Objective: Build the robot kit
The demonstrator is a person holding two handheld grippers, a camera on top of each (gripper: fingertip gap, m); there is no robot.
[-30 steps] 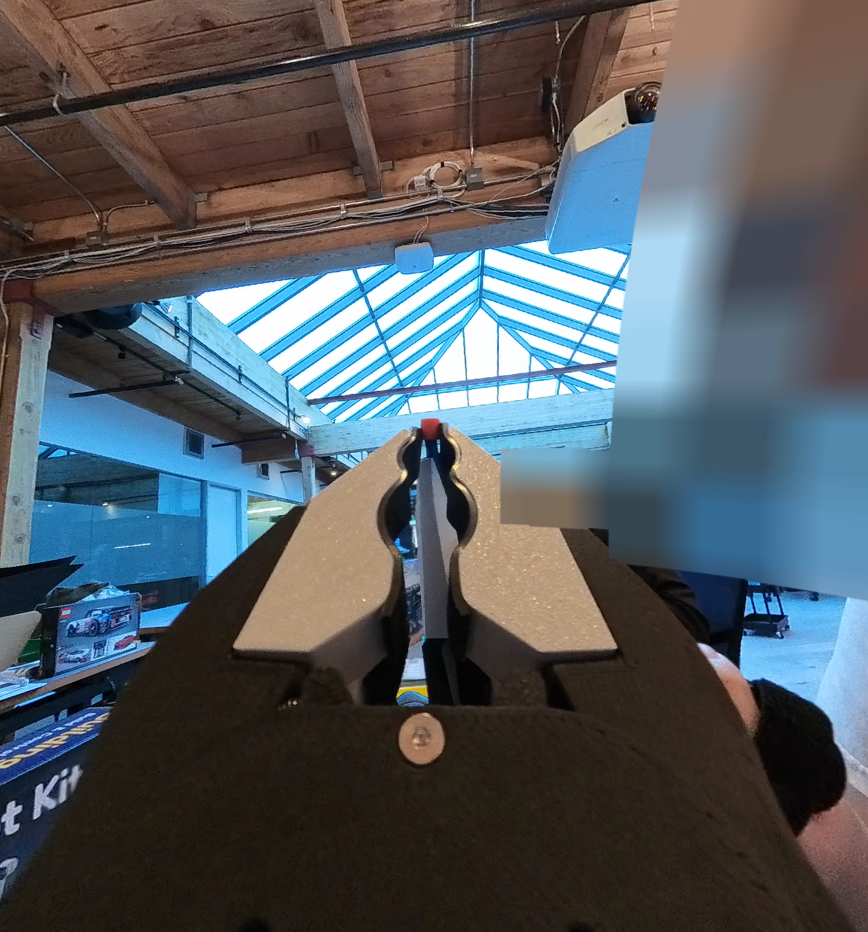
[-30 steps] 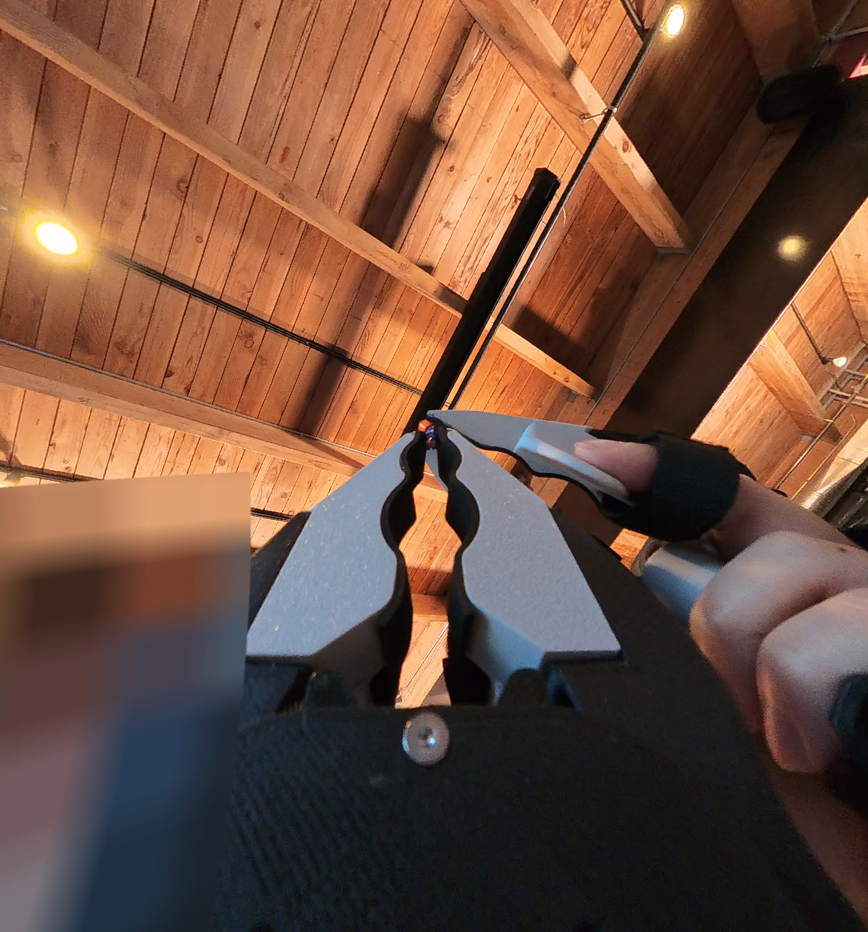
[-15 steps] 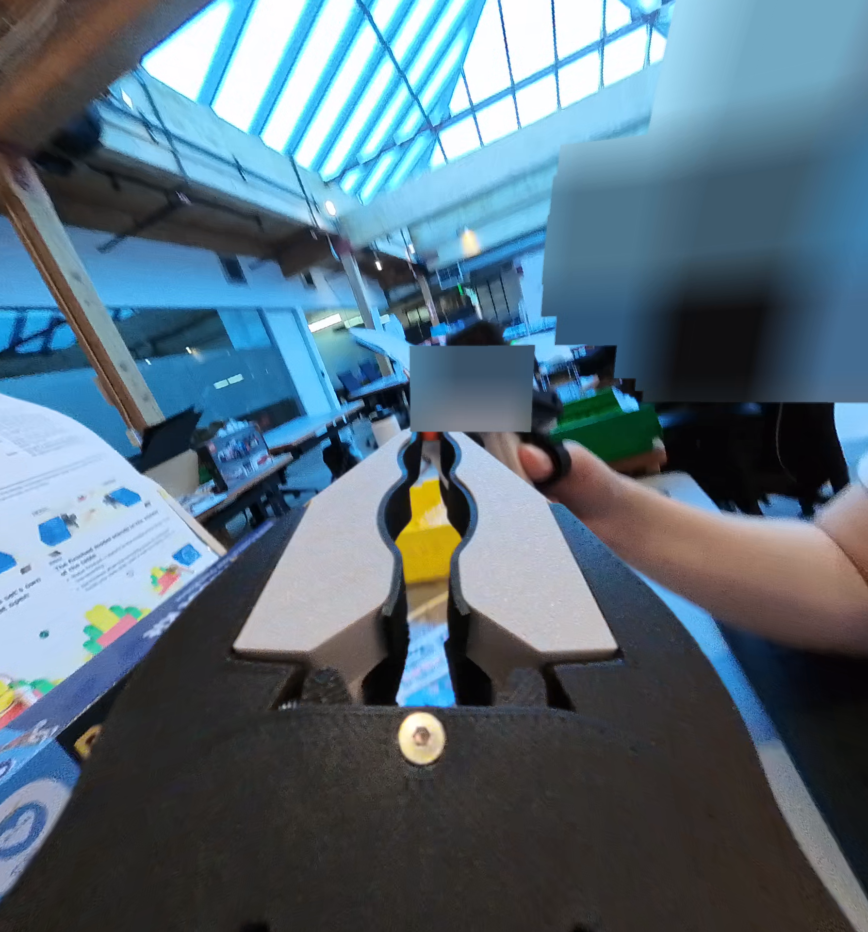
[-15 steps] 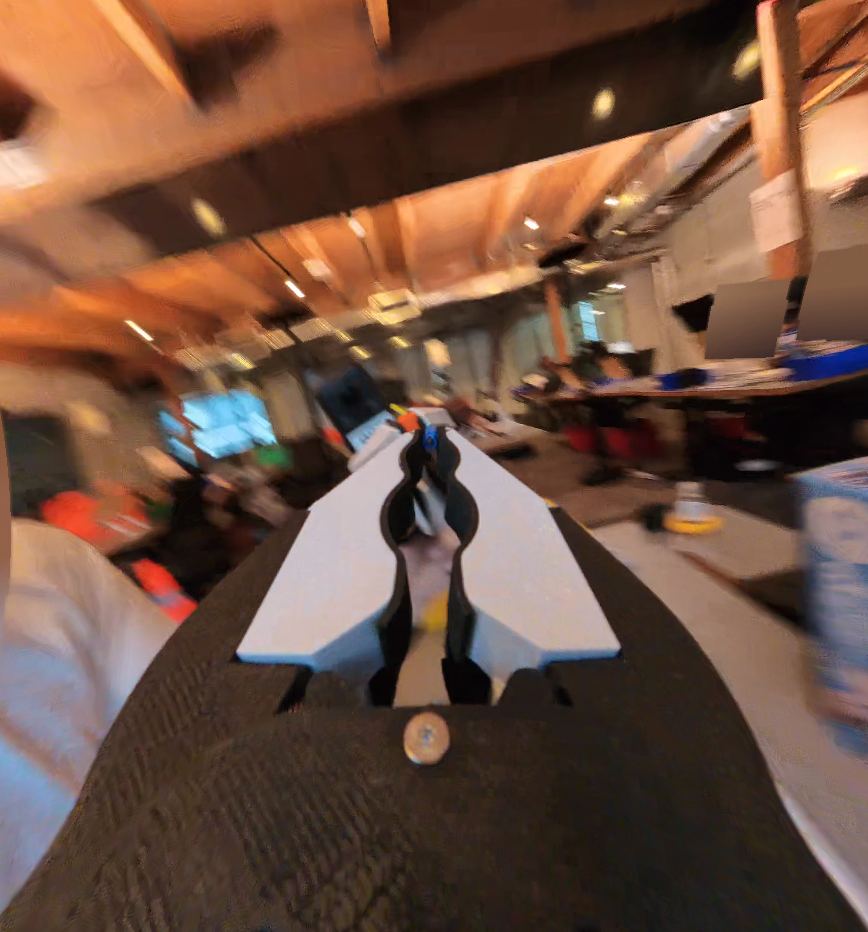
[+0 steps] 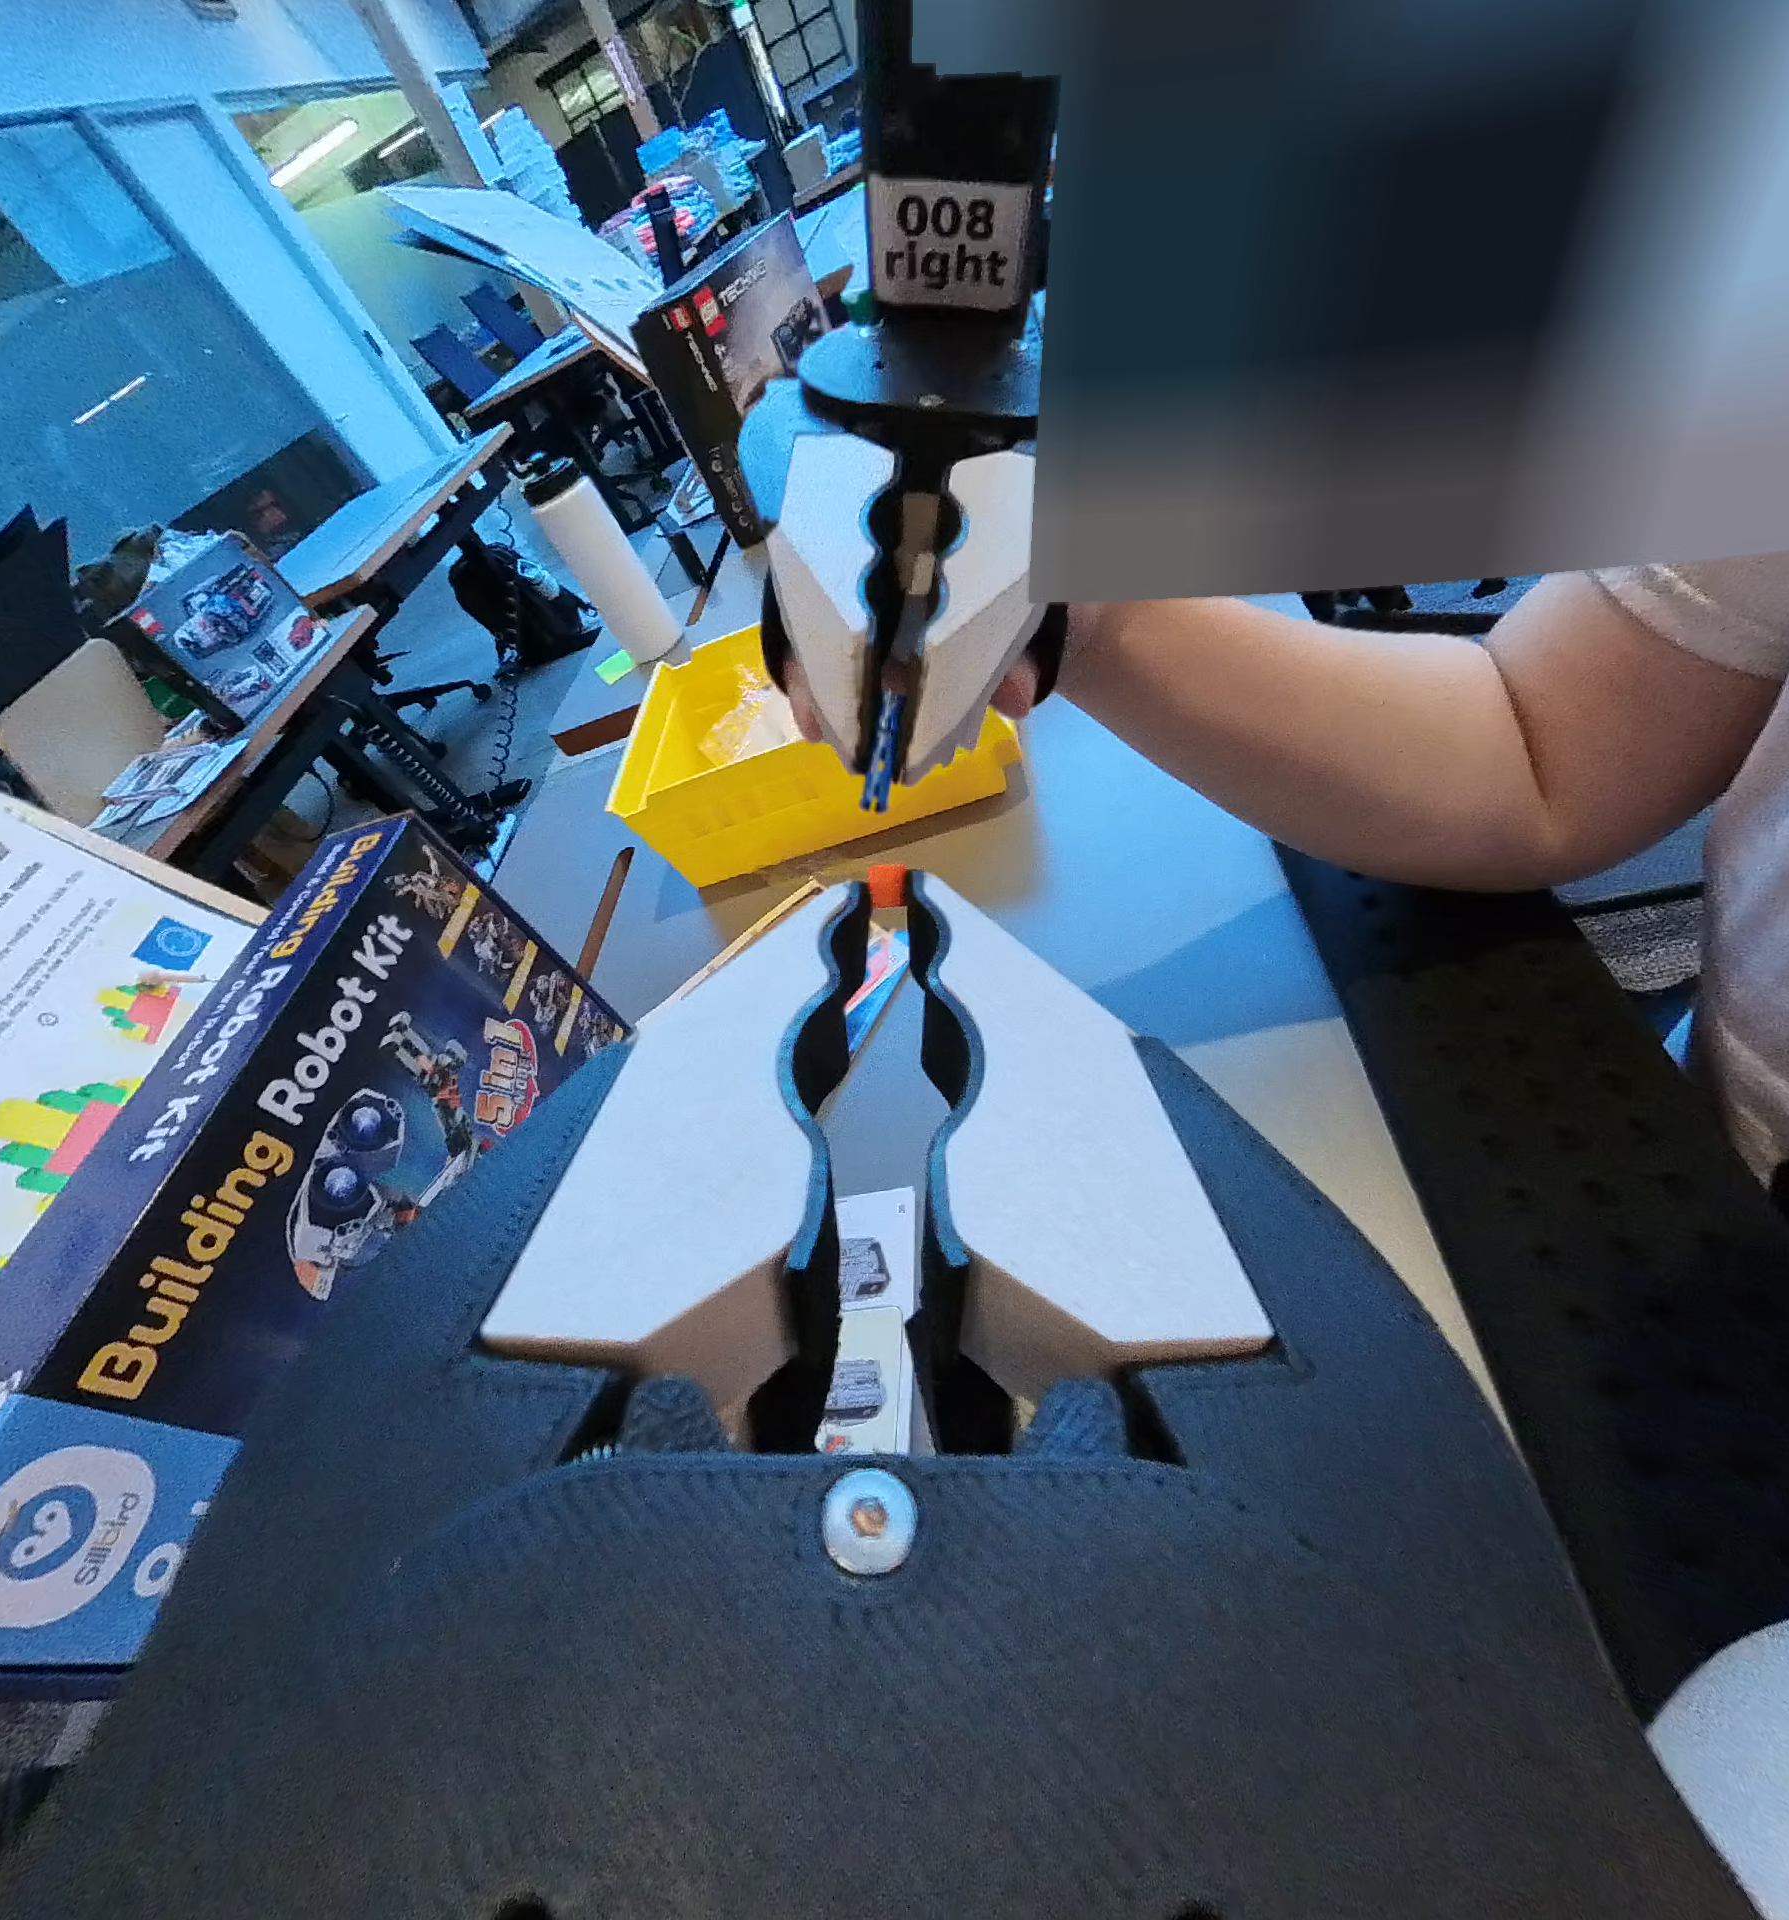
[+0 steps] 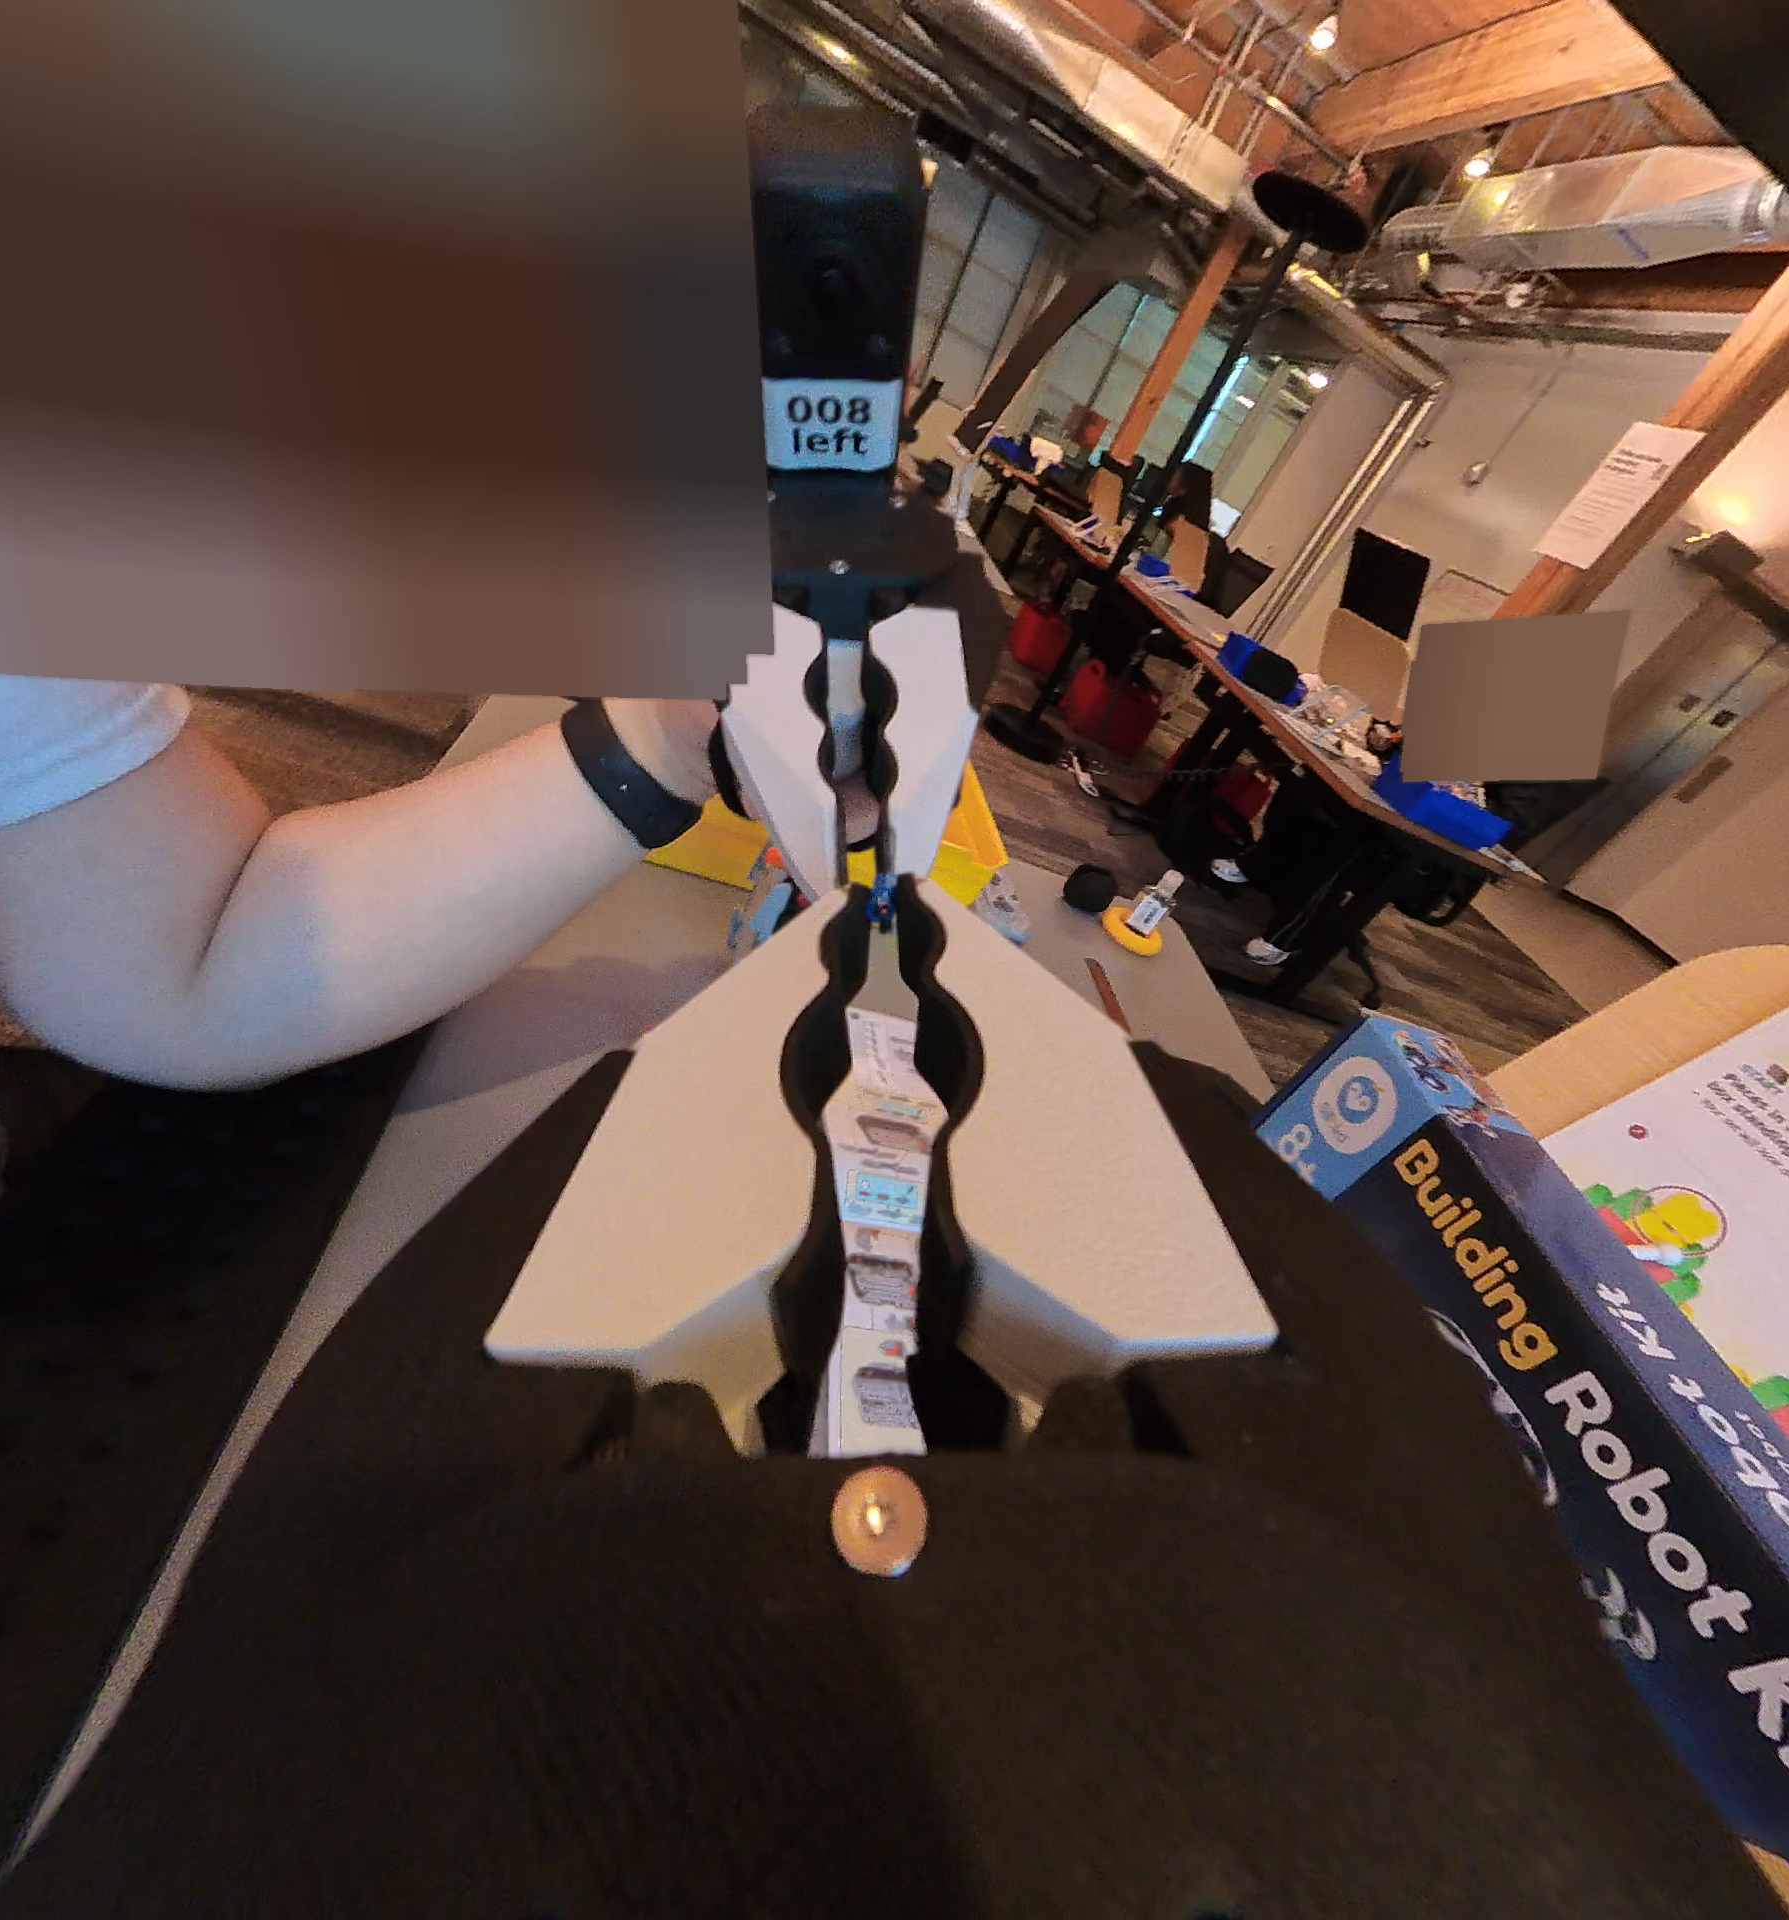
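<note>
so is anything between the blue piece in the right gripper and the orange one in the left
Nothing visible. The blue piece pinched in the right gripper points tip to tip at the orange piece in the left gripper, with an open gap between. The yellow bin sits behind them on the table.

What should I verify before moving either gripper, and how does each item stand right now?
1. Left gripper is shut on the small orange piece at its very tips: ok.
2. Right gripper is shut on the thin blue piece, which sticks out past its tips: ok.
3. The two pieces are not touching: ok, a gap shows in the left wrist view.
4. The pieces are lined up end to end: cannot tell, as neither view shows it from the side.
5. The yellow bin is clear of the right gripper: cannot tell, since it lies behind the gripper.
6. The blue kit box is off to the side of both grippers: ok.
</note>
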